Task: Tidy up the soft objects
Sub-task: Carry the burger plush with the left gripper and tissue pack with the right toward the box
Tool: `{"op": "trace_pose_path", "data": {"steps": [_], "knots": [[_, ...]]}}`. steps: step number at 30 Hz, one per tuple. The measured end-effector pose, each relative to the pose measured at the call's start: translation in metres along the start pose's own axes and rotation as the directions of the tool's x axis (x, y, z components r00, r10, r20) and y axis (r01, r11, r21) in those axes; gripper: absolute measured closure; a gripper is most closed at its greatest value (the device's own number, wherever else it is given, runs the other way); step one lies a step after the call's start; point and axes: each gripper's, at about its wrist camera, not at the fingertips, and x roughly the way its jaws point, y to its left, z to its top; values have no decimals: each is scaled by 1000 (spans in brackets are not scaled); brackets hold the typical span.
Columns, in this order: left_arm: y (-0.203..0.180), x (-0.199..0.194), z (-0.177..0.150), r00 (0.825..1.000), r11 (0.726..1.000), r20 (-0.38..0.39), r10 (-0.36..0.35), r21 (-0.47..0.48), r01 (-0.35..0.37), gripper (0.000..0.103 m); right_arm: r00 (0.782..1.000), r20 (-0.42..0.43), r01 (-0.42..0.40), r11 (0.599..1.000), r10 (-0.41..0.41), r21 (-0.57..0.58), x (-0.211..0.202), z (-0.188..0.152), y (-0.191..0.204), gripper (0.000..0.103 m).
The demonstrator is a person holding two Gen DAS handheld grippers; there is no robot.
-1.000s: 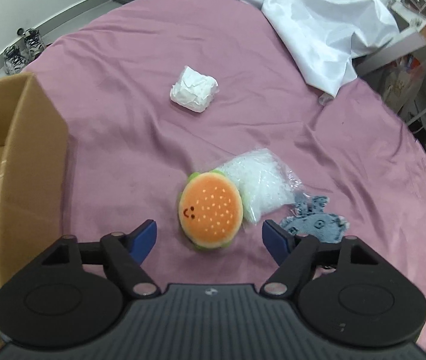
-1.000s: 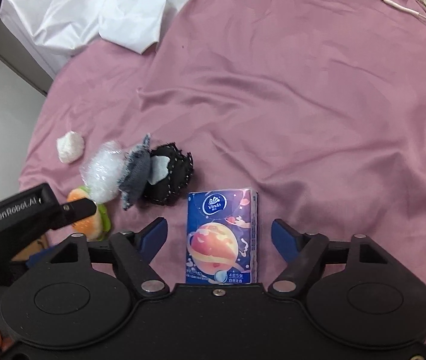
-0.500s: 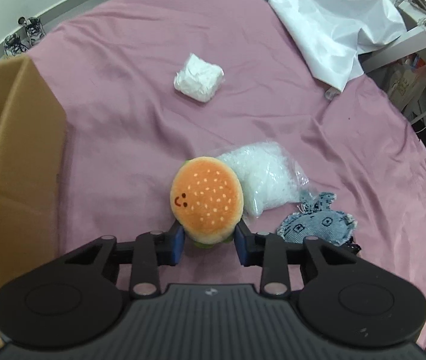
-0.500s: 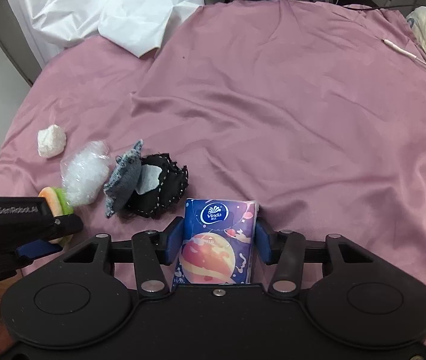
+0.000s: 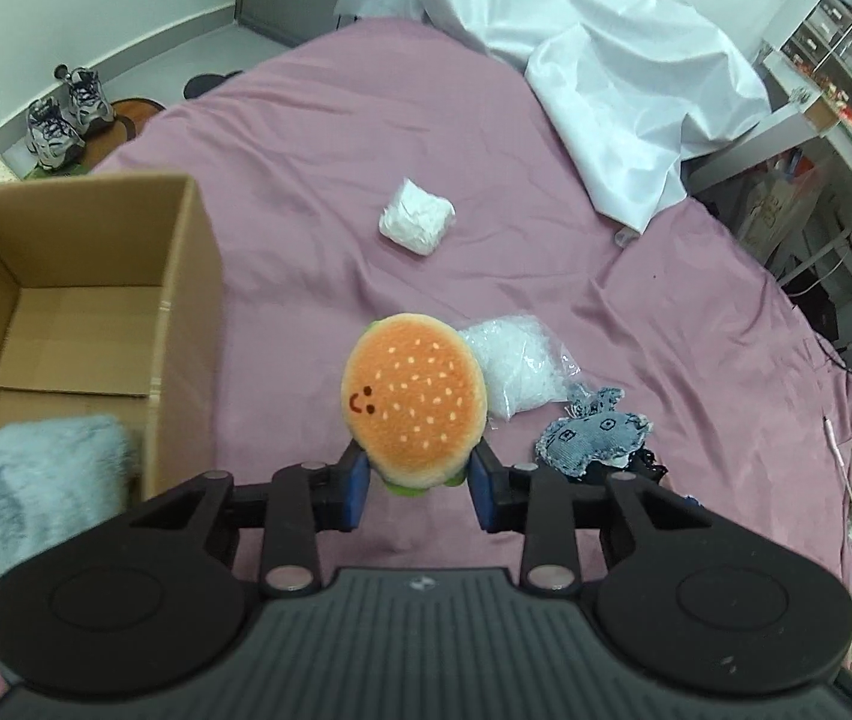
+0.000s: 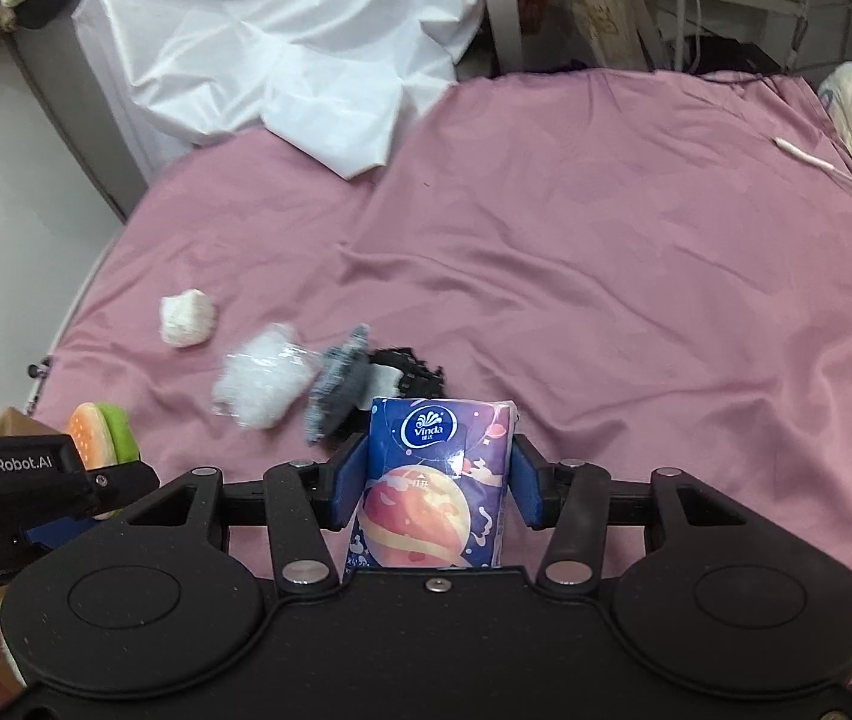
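Note:
My left gripper [image 5: 420, 489] is shut on an orange plush hamburger [image 5: 414, 399] and holds it above the pink bedsheet [image 5: 318, 138], right of an open cardboard box [image 5: 84, 276]. A grey fluffy item [image 5: 48, 480] lies in the box. My right gripper [image 6: 437, 489] is shut on a blue Vinda tissue pack [image 6: 435, 486], lifted off the bed. The hamburger [image 6: 99, 438] and the left gripper also show at the left of the right wrist view. On the sheet lie a white wad [image 5: 417, 222], a clear bag of white filling [image 5: 516, 372], a denim plush [image 5: 594, 438] and a black item [image 6: 408, 369].
A white sheet [image 5: 606, 78] is heaped at the bed's far side. Shoes [image 5: 63, 114] stand on the floor beyond the box. Shelves and clutter [image 5: 834, 60] stand on the right. A pale pillow and a cable [image 6: 810, 162] lie at the bed's right edge.
Both grippers closed, the left on the hamburger and the right on the tissue pack, then lifted them off the sheet. The left gripper rose, and the box's inside has come into view.

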Motion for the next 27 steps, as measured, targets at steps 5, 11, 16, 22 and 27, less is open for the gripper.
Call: {"op": "trace_pose_path", "data": {"steps": [5, 11, 16, 22, 27], "knots": [[9, -22, 1, 999, 1000, 32, 1, -5, -1, 70, 999, 23, -34, 999, 34, -6, -10, 1, 6, 55], [23, -45, 2, 998, 1000, 66, 5, -20, -4, 70, 996, 50, -72, 997, 74, -35, -22, 0, 16, 55], [35, -58, 3, 996, 999, 87, 9, -35, -6, 70, 993, 65, -99, 993, 103, -64, -30, -1, 27, 55], [54, -71, 5, 994, 998, 105, 16, -57, -10, 70, 985, 79, -144, 983, 153, -112, -39, -3, 44, 55], [73, -80, 8, 992, 997, 123, 20, -79, -10, 70, 974, 101, -186, 968, 205, -171, -48, -5, 62, 55]]}}
